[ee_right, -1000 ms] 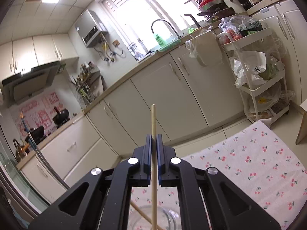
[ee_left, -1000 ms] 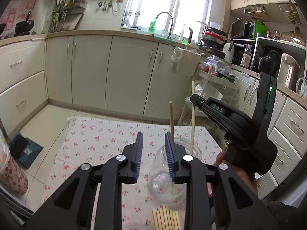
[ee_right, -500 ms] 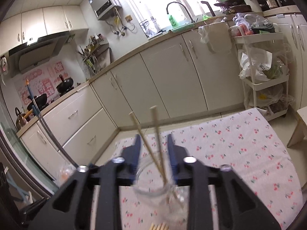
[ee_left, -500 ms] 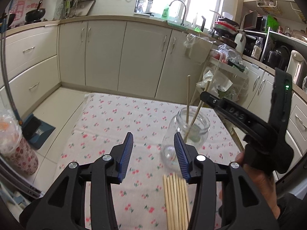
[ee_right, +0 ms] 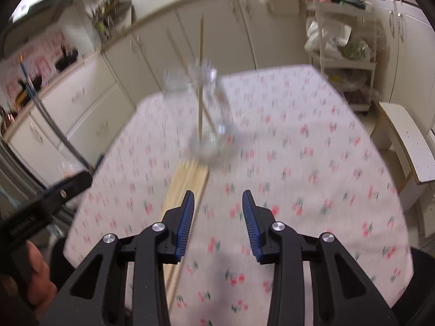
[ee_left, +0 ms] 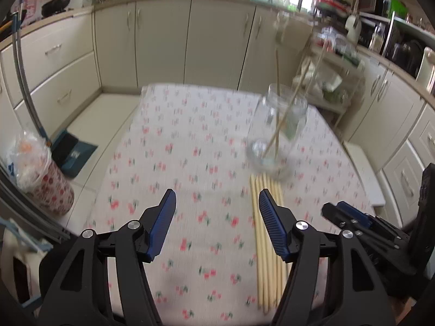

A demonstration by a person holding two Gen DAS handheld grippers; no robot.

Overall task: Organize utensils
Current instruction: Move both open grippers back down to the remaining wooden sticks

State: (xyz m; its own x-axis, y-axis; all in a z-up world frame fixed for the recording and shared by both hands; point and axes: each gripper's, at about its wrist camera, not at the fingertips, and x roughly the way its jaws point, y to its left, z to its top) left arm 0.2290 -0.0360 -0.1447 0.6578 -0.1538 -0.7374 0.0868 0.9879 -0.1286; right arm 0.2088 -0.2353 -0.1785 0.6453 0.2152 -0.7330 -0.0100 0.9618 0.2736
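Left wrist view
Left gripper (ee_left: 216,206): jaws opening, standing wide and holding nothing, hanging over the cherry-print tablecloth (ee_left: 176,157).
Loose chopsticks (ee_left: 267,241): lying side by side on the cloth, passing under the right-hand finger.
Glass jar (ee_left: 280,135): standing just beyond the bundle, two chopsticks leaning inside it.

Right wrist view
Right gripper (ee_right: 217,209): jaws opening, moderately apart with nothing between them.
Bundle: lying beside the left-hand finger, reaching to the jar's base.
Jar: blurred, two sticks crossing inside.
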